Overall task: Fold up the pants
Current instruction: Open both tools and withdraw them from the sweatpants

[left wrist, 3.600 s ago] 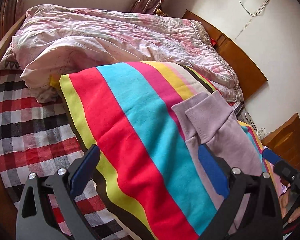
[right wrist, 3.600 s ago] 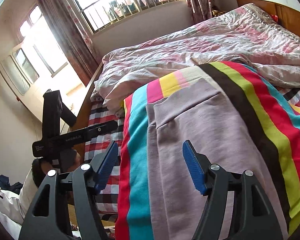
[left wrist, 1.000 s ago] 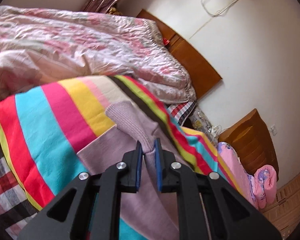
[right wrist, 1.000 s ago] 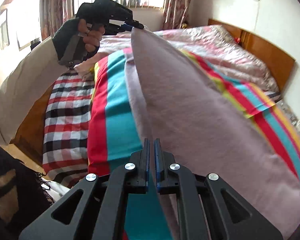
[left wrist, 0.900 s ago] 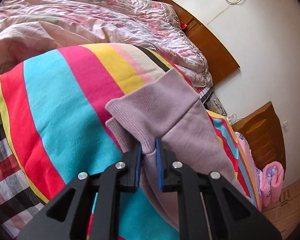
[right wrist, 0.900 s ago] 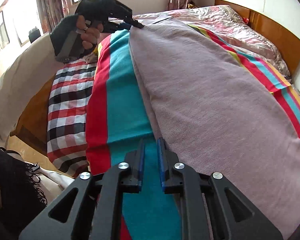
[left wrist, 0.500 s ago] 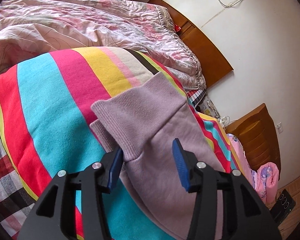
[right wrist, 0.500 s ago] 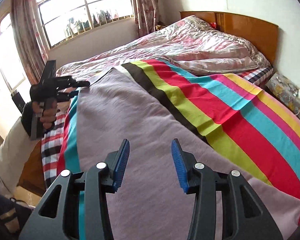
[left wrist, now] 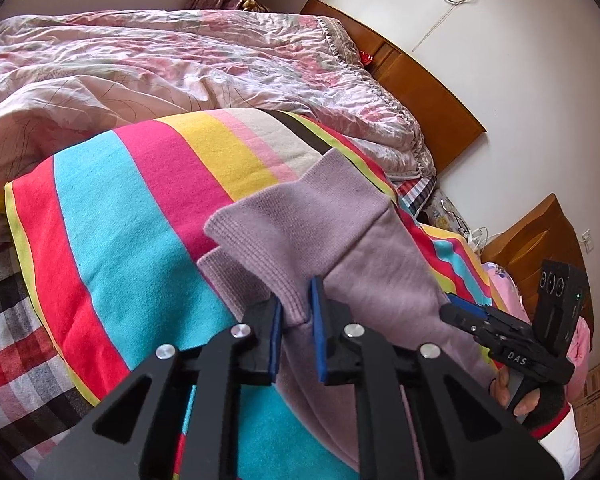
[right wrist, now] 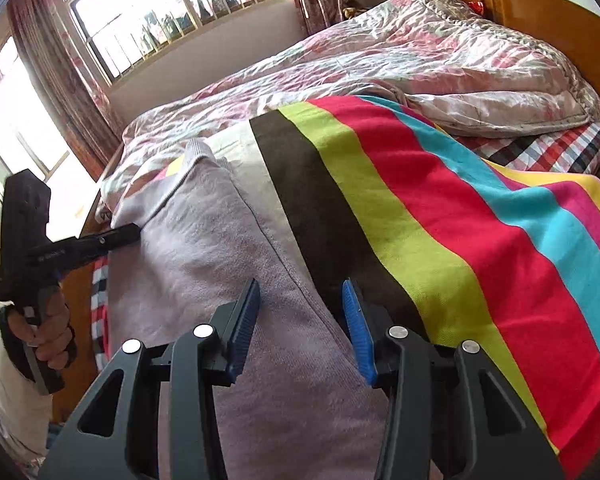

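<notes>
The lilac pants [left wrist: 364, 264] lie on the striped blanket [left wrist: 112, 216] on the bed, ribbed cuffs toward the quilt. My left gripper [left wrist: 296, 314] has its jaws nearly closed around the edge of the cuffs [left wrist: 284, 240]. My right gripper [right wrist: 302, 320] is open and hovers over the pants [right wrist: 220, 280] near their right edge, holding nothing. The other hand-held gripper shows in each view, the right one [left wrist: 500, 336] and the left one [right wrist: 68, 248].
A crumpled pink floral quilt [left wrist: 160, 68] covers the far half of the bed. A checked sheet [left wrist: 16, 344] shows at the left. A wooden headboard [left wrist: 420, 96] and wooden cabinet [left wrist: 548, 232] stand by the white wall. Windows with curtains [right wrist: 172, 12] are behind.
My left gripper, open half a second ago, has closed in on the cuff edge. My right gripper stays open and has shifted toward the pants' right edge.
</notes>
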{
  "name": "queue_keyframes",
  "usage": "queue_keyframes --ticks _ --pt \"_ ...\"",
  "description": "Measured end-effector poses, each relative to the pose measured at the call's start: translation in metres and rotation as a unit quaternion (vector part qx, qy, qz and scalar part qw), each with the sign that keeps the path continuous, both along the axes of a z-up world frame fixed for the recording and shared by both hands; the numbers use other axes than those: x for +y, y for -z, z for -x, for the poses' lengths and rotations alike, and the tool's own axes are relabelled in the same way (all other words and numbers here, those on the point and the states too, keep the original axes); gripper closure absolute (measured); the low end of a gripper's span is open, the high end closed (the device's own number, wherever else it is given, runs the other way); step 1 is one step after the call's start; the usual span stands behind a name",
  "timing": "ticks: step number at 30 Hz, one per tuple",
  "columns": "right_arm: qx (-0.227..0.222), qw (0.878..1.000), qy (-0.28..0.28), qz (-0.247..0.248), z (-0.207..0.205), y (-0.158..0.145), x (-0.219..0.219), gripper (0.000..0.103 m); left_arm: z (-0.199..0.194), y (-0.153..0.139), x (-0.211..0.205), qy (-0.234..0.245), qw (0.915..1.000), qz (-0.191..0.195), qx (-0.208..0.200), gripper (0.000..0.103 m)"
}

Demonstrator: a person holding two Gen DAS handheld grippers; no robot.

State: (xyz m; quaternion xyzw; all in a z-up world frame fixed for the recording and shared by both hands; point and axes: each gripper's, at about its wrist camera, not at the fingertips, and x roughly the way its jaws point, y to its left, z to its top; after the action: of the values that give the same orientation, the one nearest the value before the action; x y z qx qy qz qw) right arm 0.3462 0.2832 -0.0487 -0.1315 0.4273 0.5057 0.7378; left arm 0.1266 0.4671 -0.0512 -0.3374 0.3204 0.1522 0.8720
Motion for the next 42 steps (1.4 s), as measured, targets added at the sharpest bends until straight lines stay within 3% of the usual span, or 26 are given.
queue_keyframes --ticks 1,2,5,7,9,11,12,15,16,17,18,20,23,25,29,32,34,38,40,42 --pt "-0.018 1.000 -0.002 -0.003 0.006 -0.003 0.001 0.085 0.001 -0.004 -0.002 0.000 1.0000 -0.008 -0.004 0.091" --pt "-0.041 0.999 0.000 -0.004 0.013 -0.007 0.001 0.091 0.003 -0.010 -0.005 -0.001 0.9998 -0.017 -0.011 0.091" --pt "-0.076 0.997 0.016 -0.024 0.022 -0.024 -0.005 0.094 0.010 -0.028 -0.013 0.002 0.9985 -0.045 -0.031 0.091" --pt "-0.065 0.997 0.037 -0.025 0.019 -0.022 -0.005 0.094 0.005 -0.022 -0.013 0.002 0.9986 -0.052 -0.003 0.091" --pt "-0.036 0.999 0.031 0.009 0.015 -0.003 0.002 0.093 -0.002 0.001 -0.005 0.005 0.9994 -0.015 0.029 0.090" --pt "-0.016 0.999 0.037 0.006 0.014 0.005 -0.001 0.091 0.001 0.016 0.002 0.011 0.9995 0.016 0.027 0.085" --pt "-0.009 0.999 0.048 0.002 0.013 0.003 -0.006 0.085 0.005 0.017 0.005 0.012 0.9994 0.029 0.016 0.084" --pt "0.002 0.996 0.078 -0.035 0.017 -0.017 -0.032 0.030 0.014 0.018 0.017 0.008 0.9963 0.084 -0.016 0.060" --pt "0.000 0.996 0.079 -0.049 0.022 -0.026 -0.044 0.030 0.018 0.015 0.019 -0.005 0.9961 0.086 -0.018 0.053" --pt "-0.014 0.995 0.087 -0.056 0.031 -0.035 -0.059 0.030 0.024 0.008 0.018 -0.034 0.9970 0.069 -0.011 0.039" --pt "-0.034 0.993 0.100 -0.054 0.039 -0.042 -0.075 0.030 0.030 -0.001 0.014 -0.065 0.9972 0.036 -0.005 0.035" --pt "-0.064 0.988 0.133 -0.041 0.054 -0.050 -0.116 0.030 0.036 -0.023 0.000 -0.075 0.9970 -0.010 -0.014 0.035" --pt "-0.072 0.977 0.199 -0.021 0.065 -0.048 -0.196 0.030 0.030 -0.051 -0.046 -0.022 0.9975 -0.056 -0.038 0.028" --pt "-0.054 0.969 0.239 -0.013 0.068 -0.041 -0.251 0.030 0.013 -0.057 -0.092 0.053 0.9951 -0.072 -0.041 0.021" --pt "-0.057 0.935 0.348 0.026 0.084 -0.030 -0.357 0.030 -0.023 -0.046 -0.194 0.201 0.9757 -0.086 -0.020 0.021" --pt "-0.056 0.905 0.422 0.013 0.109 -0.028 -0.436 0.030 -0.051 -0.040 -0.273 0.302 0.9495 -0.083 -0.010 0.020" --pt "-0.051 0.880 0.473 0.003 0.131 -0.026 -0.492 0.030 -0.070 -0.041 -0.327 0.372 0.9235 -0.094 -0.009 0.019" --pt "-0.033 0.819 0.572 -0.026 0.167 -0.023 -0.616 0.030 -0.104 -0.032 -0.416 0.454 0.8839 -0.113 -0.002 0.016" --pt "-0.008 0.789 0.610 -0.068 0.181 -0.015 -0.682 0.030 -0.121 -0.021 -0.452 0.480 0.8706 -0.106 0.014 0.016" --pt "0.026 0.763 0.638 -0.095 0.188 -0.001 -0.737 0.030 -0.135 -0.007 -0.482 0.493 0.8636 -0.100 0.033 0.016"
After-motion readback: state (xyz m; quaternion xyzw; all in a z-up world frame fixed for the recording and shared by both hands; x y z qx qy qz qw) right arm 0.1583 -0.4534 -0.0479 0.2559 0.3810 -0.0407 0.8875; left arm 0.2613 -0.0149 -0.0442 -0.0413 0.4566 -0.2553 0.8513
